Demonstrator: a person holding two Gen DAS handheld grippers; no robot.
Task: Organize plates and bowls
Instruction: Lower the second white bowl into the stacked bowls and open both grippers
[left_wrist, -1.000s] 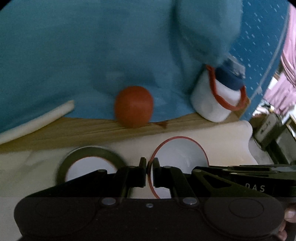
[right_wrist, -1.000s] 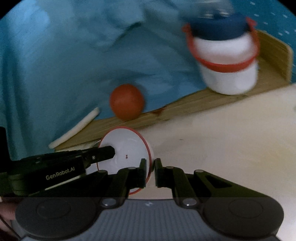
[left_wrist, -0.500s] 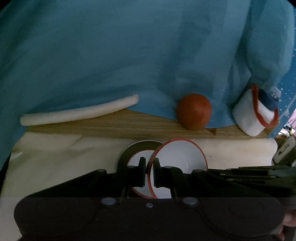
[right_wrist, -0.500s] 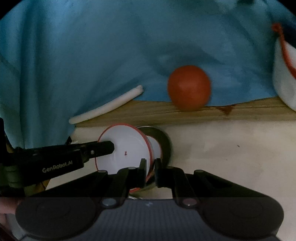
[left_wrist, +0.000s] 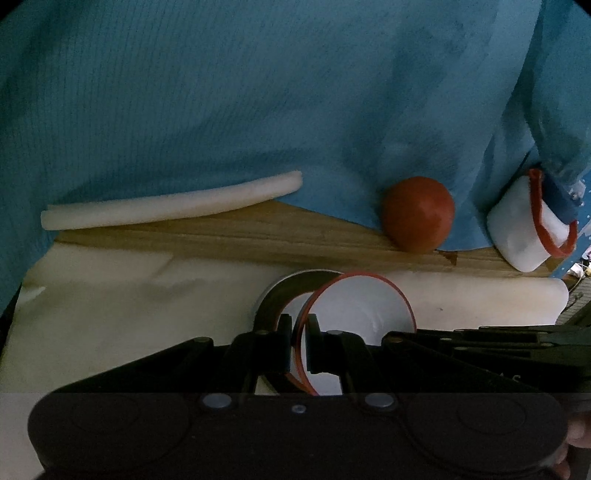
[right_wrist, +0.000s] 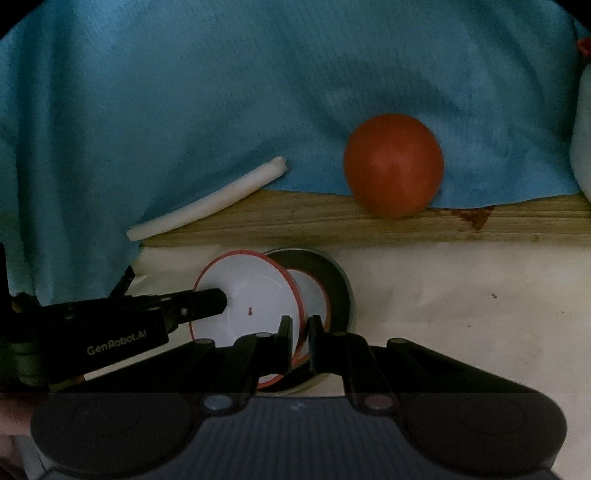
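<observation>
1. While both tongs clamp opposite edges of the red-rimmed bowl (left_wrist: 354, 306), it hangs tilted low in the frame, just above the dark-rimmed plate (right_wrist: 334, 280) on the pale counter (right_wrist: 461, 295). The left tongs (left_wrist: 298, 332) pinch the bowl's rim; the right tongs (right_wrist: 298, 332) likewise grip its rim, and the left tool's arm crosses the lower left of the right view.
2. Step in hand, as judged: setting the bowl onto the plate. The next move calls for levelling the bowl, centring it over the plate, lowering it, then opening both tongs.
3. Beyond, mid-frame, runs a wooden ledge (right_wrist: 369, 225). On it rest a red ball (right_wrist: 393, 164) and a white foam tube (left_wrist: 170, 203); a white jar (left_wrist: 524, 229) stands at the right. A blue cloth (left_wrist: 258, 92) fills the upper frame.
4. Nothing obstructs the descent.
</observation>
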